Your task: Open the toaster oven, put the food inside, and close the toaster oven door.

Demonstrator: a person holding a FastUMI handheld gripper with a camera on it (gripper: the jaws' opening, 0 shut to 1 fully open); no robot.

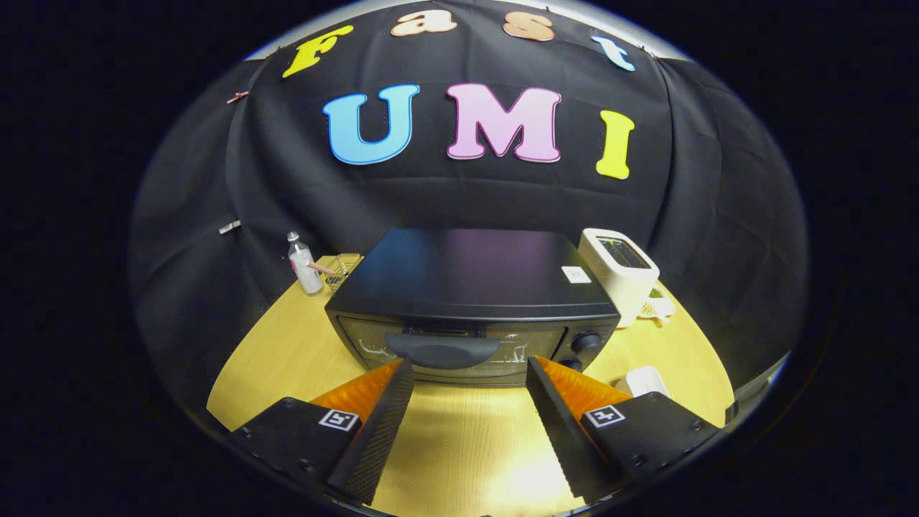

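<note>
Toaster oven door shut, handle just ahead of gripper; fingers spread wide, empty; fits either door not yet opened or closed again with food inside; oven interior unclear

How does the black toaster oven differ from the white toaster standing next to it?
The toaster oven is black, wide and low, with a front door, handle and knobs; the toaster is white, narrow and taller than wide, with a slot on top. The oven sits just ahead of the open gripper; the toaster stands beside it, further back. Both rest on the wooden table.
</note>
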